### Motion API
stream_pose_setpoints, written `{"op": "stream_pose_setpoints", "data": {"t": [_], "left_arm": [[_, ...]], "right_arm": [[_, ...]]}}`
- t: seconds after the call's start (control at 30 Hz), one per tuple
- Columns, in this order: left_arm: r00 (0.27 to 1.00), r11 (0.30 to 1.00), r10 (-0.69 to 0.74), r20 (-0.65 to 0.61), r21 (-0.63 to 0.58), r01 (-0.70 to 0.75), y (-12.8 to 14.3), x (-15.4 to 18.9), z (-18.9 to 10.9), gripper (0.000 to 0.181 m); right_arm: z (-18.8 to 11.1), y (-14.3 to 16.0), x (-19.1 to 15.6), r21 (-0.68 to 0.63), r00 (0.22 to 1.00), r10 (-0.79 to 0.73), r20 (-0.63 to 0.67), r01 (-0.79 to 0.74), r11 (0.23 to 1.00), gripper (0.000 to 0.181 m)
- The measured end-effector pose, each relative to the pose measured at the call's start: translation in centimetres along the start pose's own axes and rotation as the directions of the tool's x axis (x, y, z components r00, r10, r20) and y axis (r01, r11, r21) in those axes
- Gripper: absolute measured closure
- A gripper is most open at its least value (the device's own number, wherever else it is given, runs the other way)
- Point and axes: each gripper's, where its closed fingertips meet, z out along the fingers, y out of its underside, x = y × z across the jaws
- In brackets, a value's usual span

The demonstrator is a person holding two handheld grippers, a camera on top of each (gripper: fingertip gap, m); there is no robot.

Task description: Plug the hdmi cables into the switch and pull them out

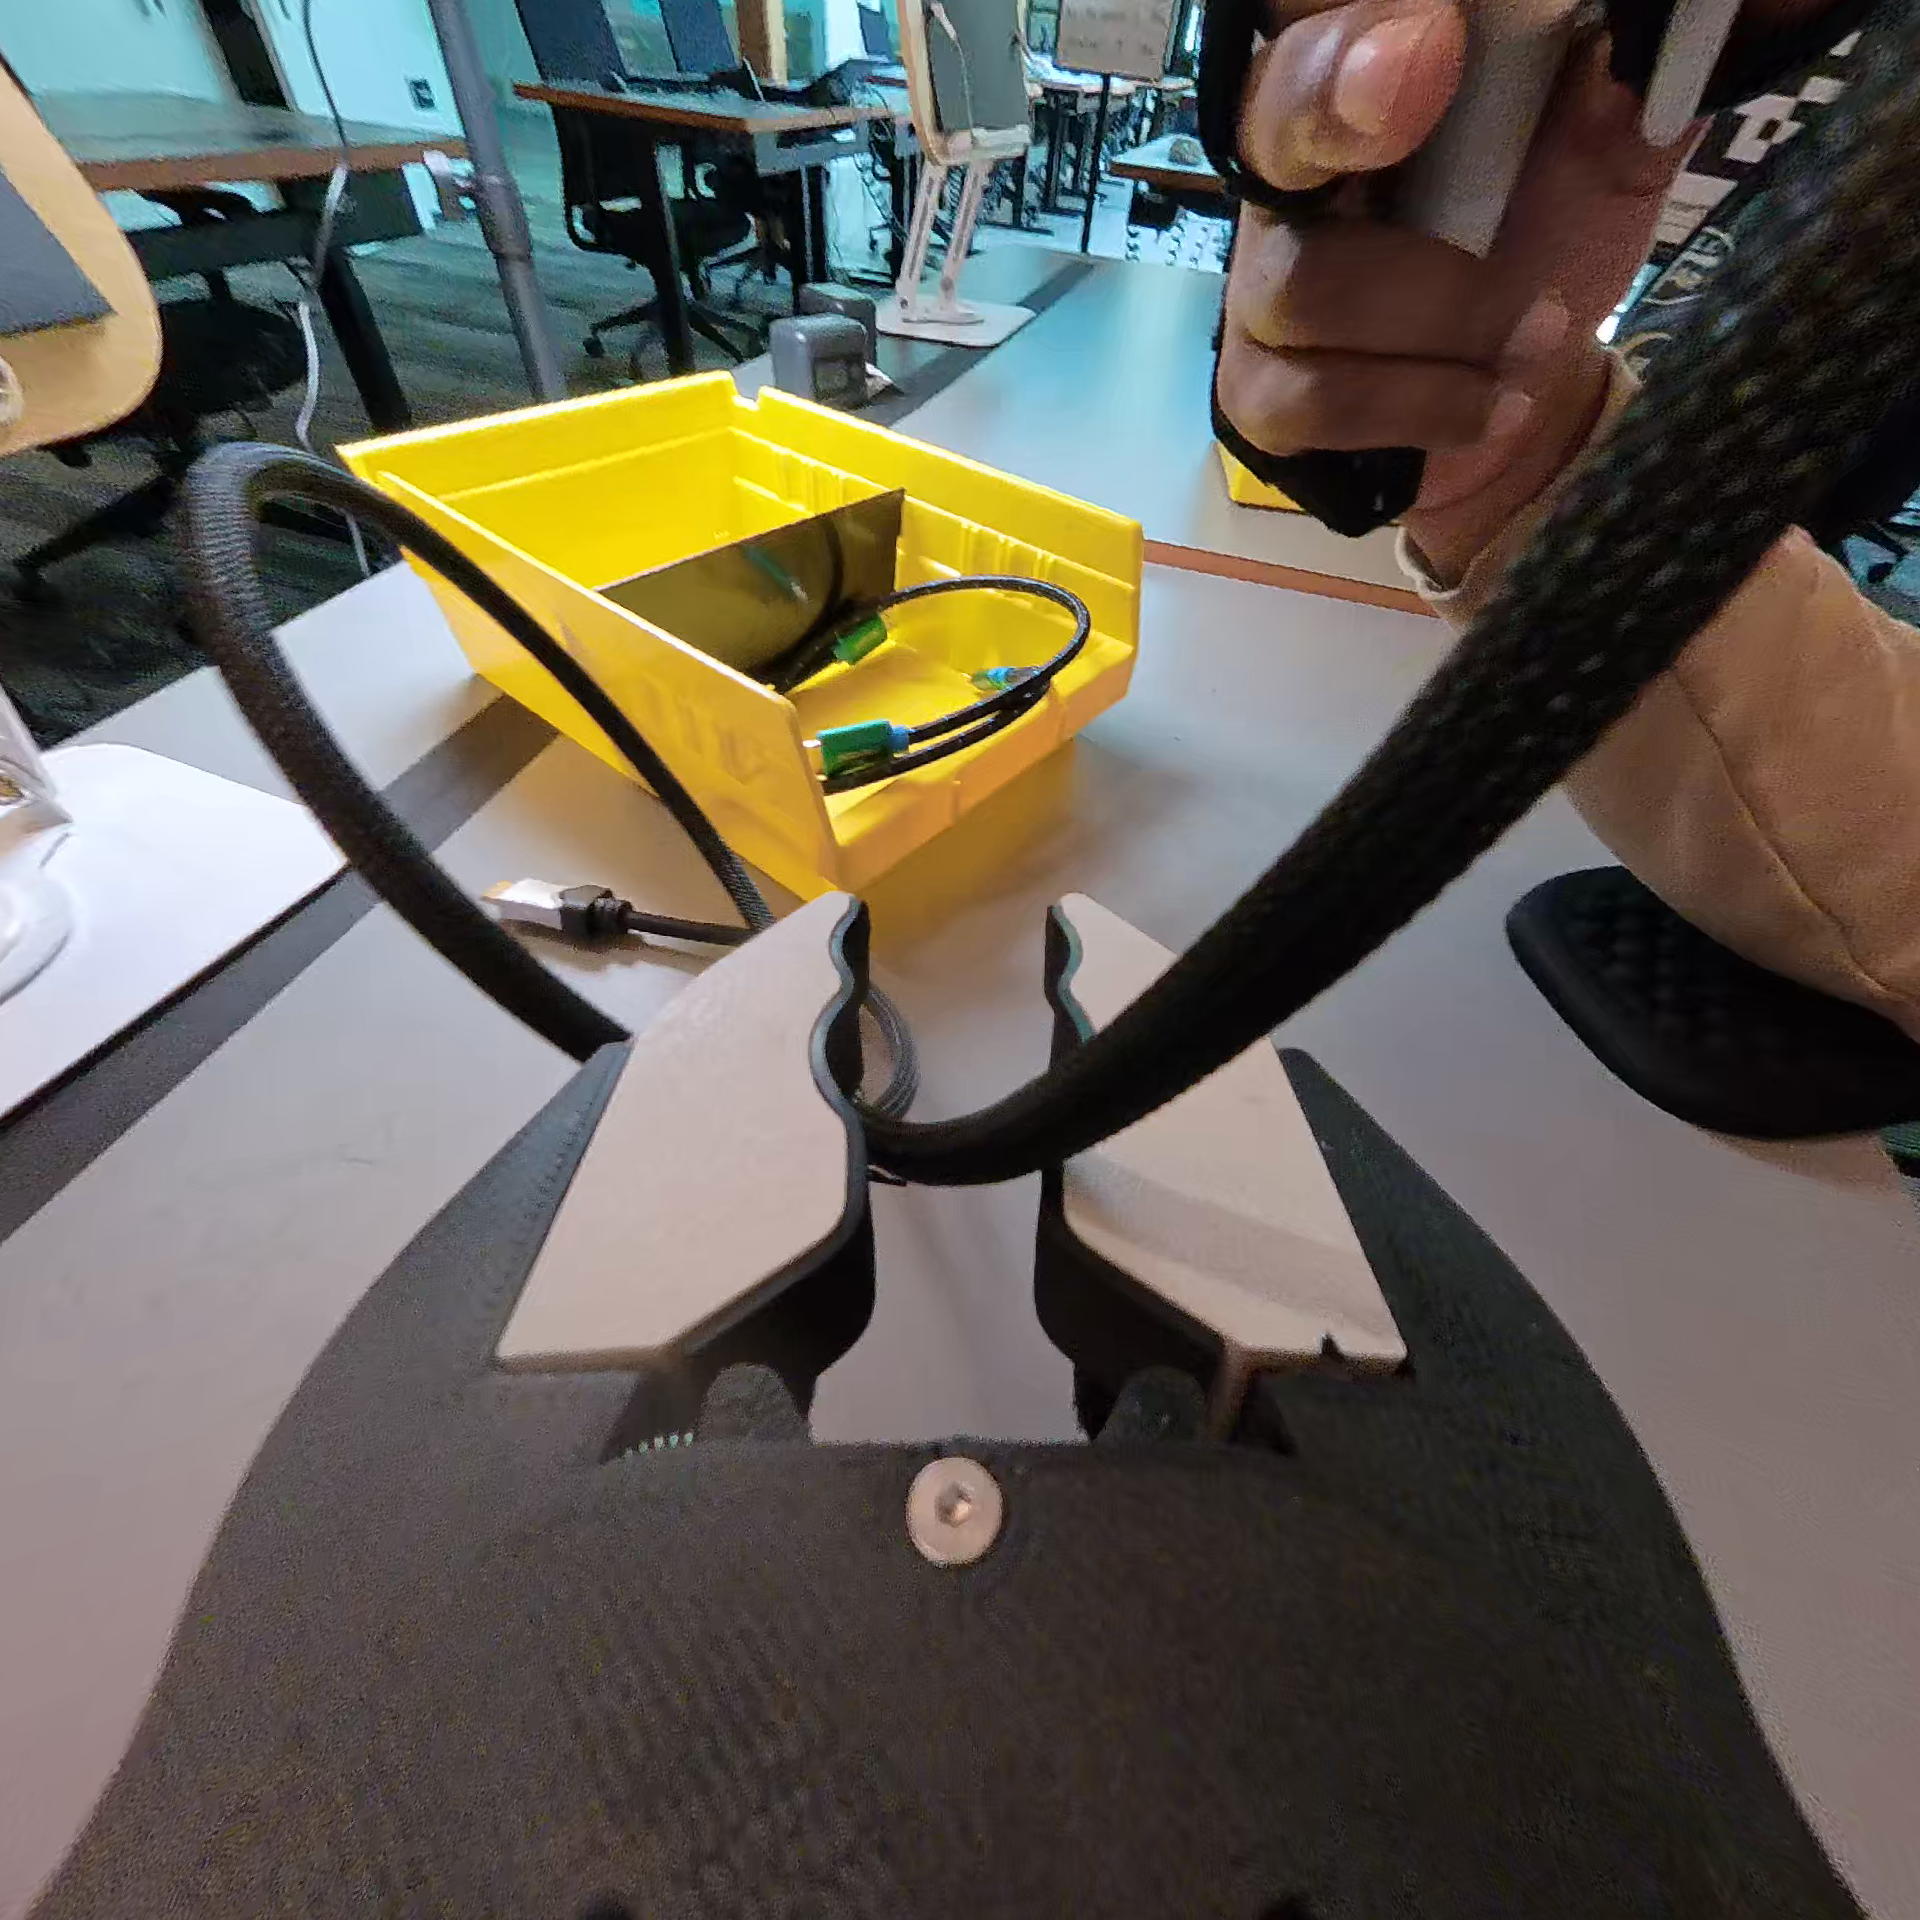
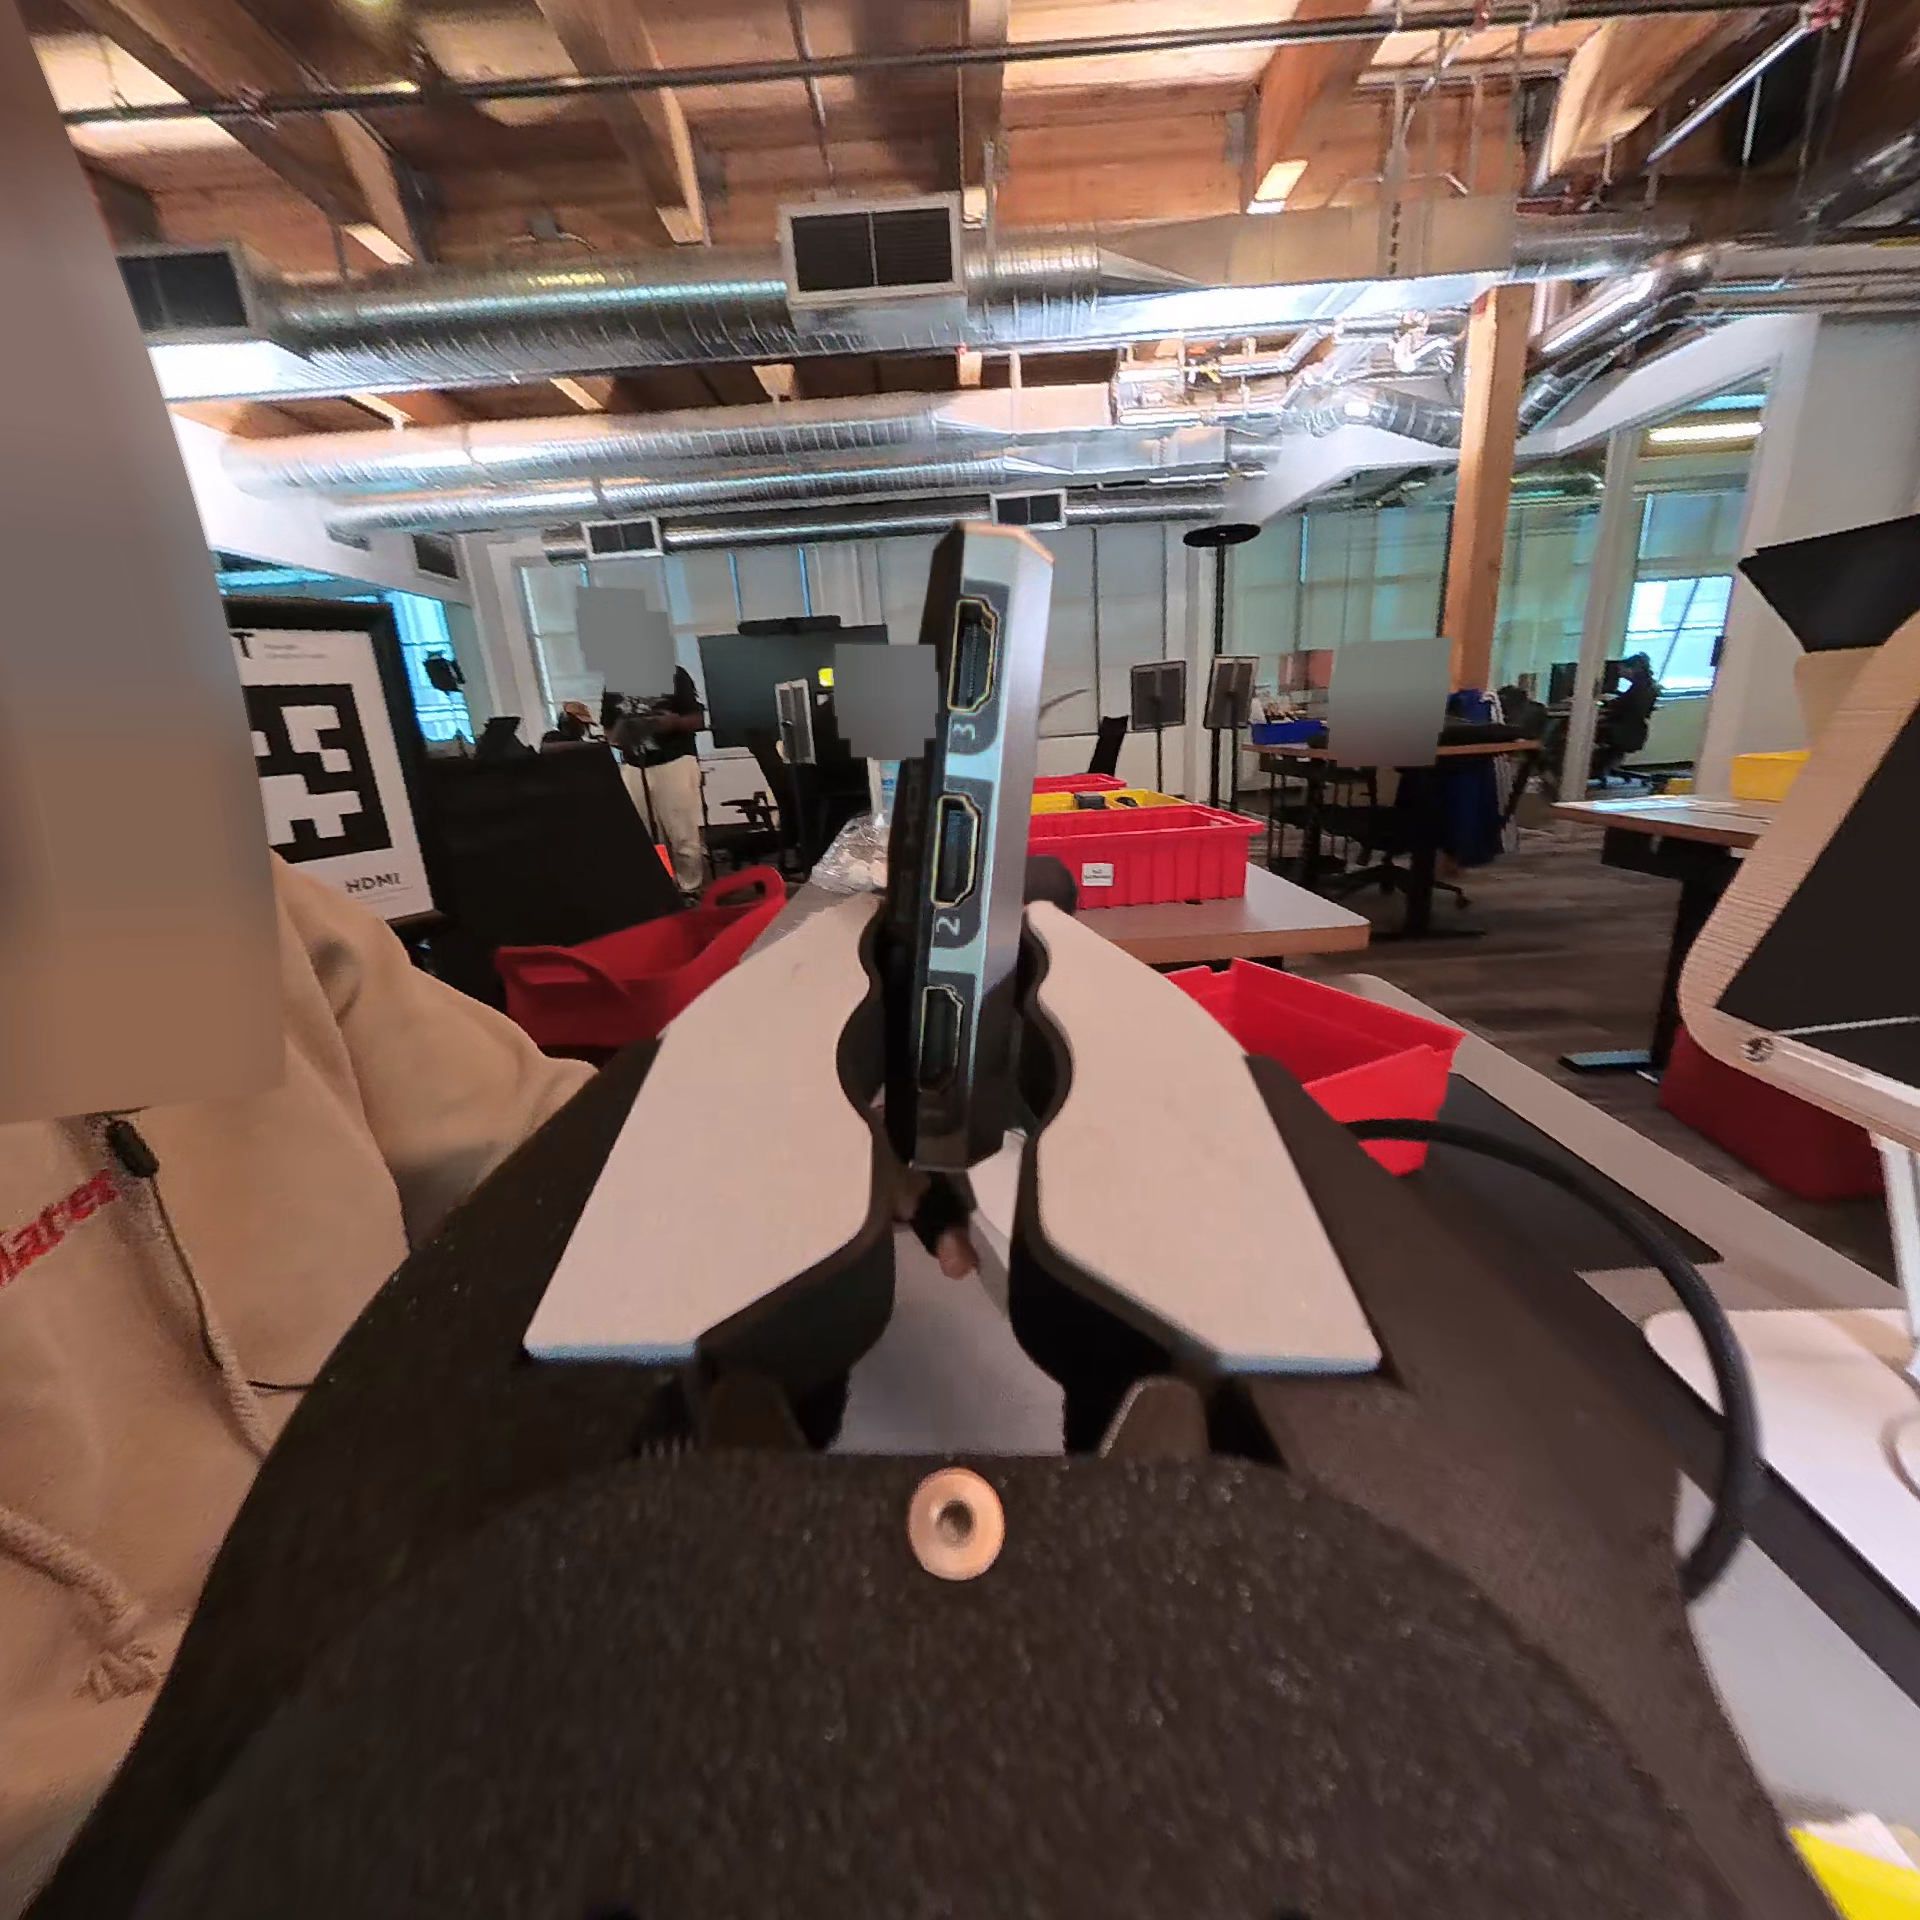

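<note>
Sensibly, with the right gripper (image 2: pixel 951 1029) clamped on the upright switch (image 2: pixel 961 831), ports all bare, the left gripper (image 1: pixel 951 1018), parted loosely around a braided cable (image 1: pixel 1351 831), needed to regrasp nearer the silver plug (image 1: pixel 551 902) lying at ten o'clock on the table (image 1: pixel 1299 727).

The thick braided cable (image 1: pixel 1351 831) is running out past the top right edge, the black divider (image 1: pixel 758 592) is hiding part of the yellow bin (image 1: pixel 727 748), and the switch (image 2: pixel 961 831) is hiding its lower end between the fingers.
</note>
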Motion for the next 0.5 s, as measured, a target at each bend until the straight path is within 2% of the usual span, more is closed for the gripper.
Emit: {"op": "stream_pose_setpoints", "data": {"t": [0.1, 0.2, 0.37, 0.5], "left_arm": [[0.994, 0.998, 0.055, 0.09, 0.026, -0.058, -0.5, -1.1, -0.5, 0.156], [0.987, 0.996, 0.088, 0.136, -0.006, -0.088, -0.5, -2.0, -1.4, 0.158], [0.97, 0.992, 0.121, 0.211, 0.015, -0.127, -1.3, -3.3, -2.9, 0.17], [0.947, 0.99, 0.144, 0.286, -0.038, -0.139, -1.2, -4.5, -3.8, 0.165]], "right_arm": [[0.2, -0.3, -0.6, 0.04, 0.998, 0.02, 0.052, -0.022, 0.999, 0.16], [-0.2, -1.6, -1.1, 0.118, 0.995, 0.037, 0.091, -0.048, 0.992, 0.16], [-1.1, -2.2, -0.5, 0.142, 0.999, 0.027, 0.041, -0.033, 0.989, 0.16], [-1.9, -2.0, 0.4, 0.125, 1.0, 0.031, 0.001, -0.031, 0.992, 0.16]]}}
